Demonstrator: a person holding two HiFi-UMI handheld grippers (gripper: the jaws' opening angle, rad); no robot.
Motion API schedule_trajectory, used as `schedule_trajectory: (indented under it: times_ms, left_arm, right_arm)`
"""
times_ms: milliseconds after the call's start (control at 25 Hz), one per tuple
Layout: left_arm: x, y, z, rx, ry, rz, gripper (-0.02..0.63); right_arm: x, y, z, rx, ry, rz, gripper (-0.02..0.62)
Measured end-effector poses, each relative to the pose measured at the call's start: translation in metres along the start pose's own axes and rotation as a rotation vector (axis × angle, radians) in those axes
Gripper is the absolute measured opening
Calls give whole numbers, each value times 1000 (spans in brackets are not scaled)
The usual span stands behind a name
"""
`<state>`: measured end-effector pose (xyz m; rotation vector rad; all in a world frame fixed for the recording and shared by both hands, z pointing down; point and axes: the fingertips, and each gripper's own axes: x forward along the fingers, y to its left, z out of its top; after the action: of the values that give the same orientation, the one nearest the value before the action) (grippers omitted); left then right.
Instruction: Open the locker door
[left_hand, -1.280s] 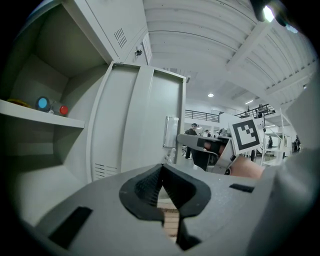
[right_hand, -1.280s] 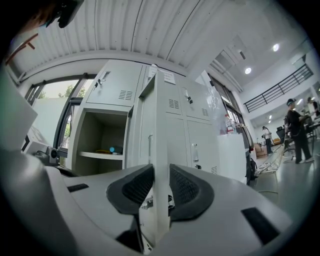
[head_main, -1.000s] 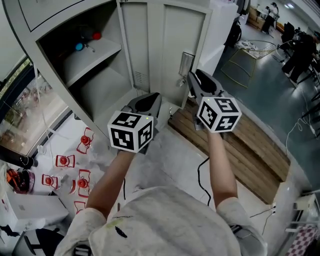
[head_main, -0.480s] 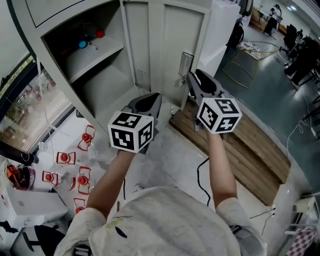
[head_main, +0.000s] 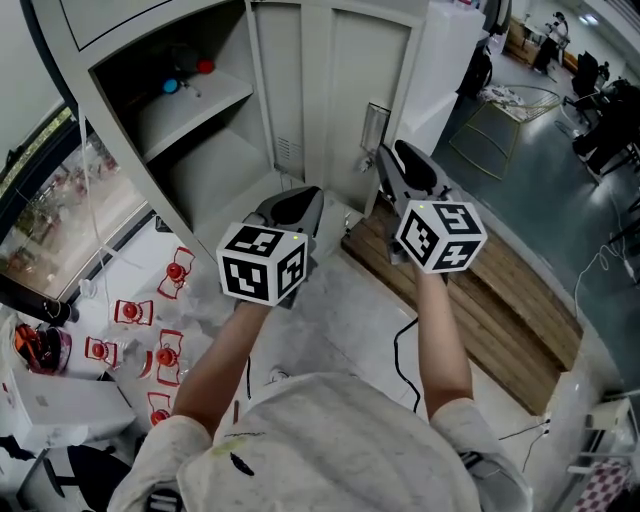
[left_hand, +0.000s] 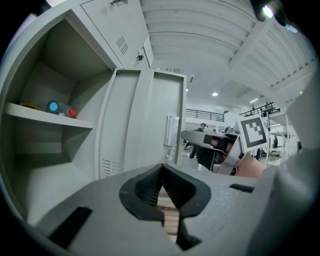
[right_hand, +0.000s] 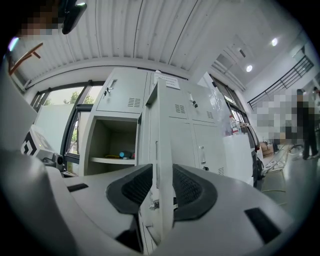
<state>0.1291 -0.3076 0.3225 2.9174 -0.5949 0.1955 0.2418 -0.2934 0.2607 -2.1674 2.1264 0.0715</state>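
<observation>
Grey sheet steel fills the far side of the scene: a bank of lockers, seen steeply from above. At far left, red-and-white items (head_main: 130, 318) lie scattered on the pale floor below a window. To their right one compartment stands exposed. Its shelf (head_main: 195, 103) carries a small blue object (head_main: 172, 86) and a red one (head_main: 205, 67).

Nearer, the left tool (head_main: 297, 198) hangs roughly level in front of that compartment. Its jaws are together with nothing in them, and it is apart from the locker.

Right of it, the locker door (head_main: 350, 90) is already swung wide. Its inner face, with a louvred vent, is turned towards the viewer, and a latch plate (head_main: 375, 125) sits near its free edge. The right tool (head_main: 384, 158) straddles that free edge just beside the latch. The thin edge of the door runs up between its two pads, which look to lie against either face, though the jaws have just been opening a little. Wooden planks (head_main: 500, 290) cover the floor at the right.

Judged from this, the door is open and the step in hand is letting go. To do it well, spread the jaws until both pads clear the steel. Then draw the tool straight back along the door's plane, so that neither pad drags the door shut or catches the latch. Keep the left tool out of the door's swing.
</observation>
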Motion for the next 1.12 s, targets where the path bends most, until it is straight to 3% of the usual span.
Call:
schedule_trajectory:
  times_ms: [560,1120]
  left_arm:
    - [-10,1,-8,-3,5,37,6]
    - [-40,33,-11,-9,-17,159,6]
  right_arm:
    - [-9,34,-12,14,9,70,101]
    - [6,99,-37,30,66,208,83]
